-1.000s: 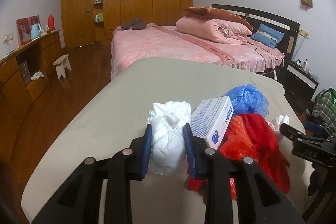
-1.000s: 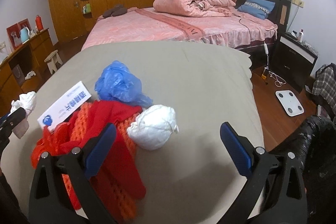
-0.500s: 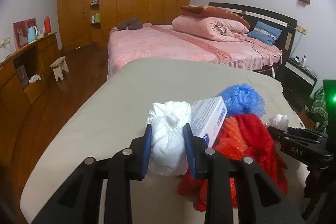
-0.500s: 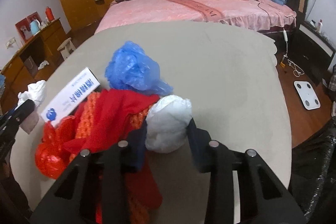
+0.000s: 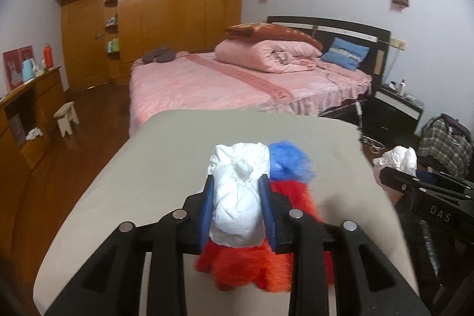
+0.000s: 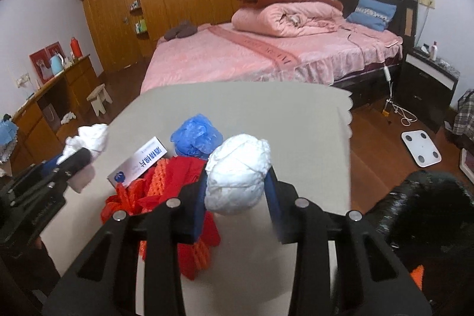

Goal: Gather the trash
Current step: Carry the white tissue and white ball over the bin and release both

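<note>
Both white wads are up off the table (image 6: 296, 120) now, left gripper (image 5: 237, 203) clamping one (image 5: 237, 197), right gripper (image 6: 237, 191) clamping the other (image 6: 237, 176), above the red pile (image 6: 166, 185), blue bag (image 6: 195, 135) and box (image 6: 139, 165) near its front edge.

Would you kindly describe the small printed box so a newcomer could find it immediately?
Start at the beige table in front of the pink bed. On its left side lies a trash pile; the box leans on the red netting, left of the blue bag. It alone is flat, white and printed.
</note>
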Motion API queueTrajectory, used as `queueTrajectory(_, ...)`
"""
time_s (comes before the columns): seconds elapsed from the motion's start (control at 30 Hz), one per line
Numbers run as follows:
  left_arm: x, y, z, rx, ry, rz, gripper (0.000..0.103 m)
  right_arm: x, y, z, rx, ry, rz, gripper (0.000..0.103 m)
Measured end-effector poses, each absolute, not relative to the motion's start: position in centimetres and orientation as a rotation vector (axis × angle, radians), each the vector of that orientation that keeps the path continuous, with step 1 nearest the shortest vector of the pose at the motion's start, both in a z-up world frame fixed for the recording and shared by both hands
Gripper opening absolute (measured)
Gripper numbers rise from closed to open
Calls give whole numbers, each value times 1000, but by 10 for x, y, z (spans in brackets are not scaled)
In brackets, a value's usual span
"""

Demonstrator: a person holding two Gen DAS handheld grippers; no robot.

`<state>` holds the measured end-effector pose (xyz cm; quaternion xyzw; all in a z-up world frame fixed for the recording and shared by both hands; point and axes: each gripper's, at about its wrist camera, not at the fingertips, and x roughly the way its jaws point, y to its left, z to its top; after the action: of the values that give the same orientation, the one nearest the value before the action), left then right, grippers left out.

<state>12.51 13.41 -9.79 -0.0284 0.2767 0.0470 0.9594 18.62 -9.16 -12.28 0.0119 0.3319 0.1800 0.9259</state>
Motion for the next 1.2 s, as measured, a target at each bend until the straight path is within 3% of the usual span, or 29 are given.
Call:
queueTrajectory(0.5,102,45,-70,-27,527,-114,30,132,-172,-88,53,612,258,35)
queueTrajectory(1.2,95,-111,-72,71,518,-439,30,76,-320,-116,113,625,-38,36)
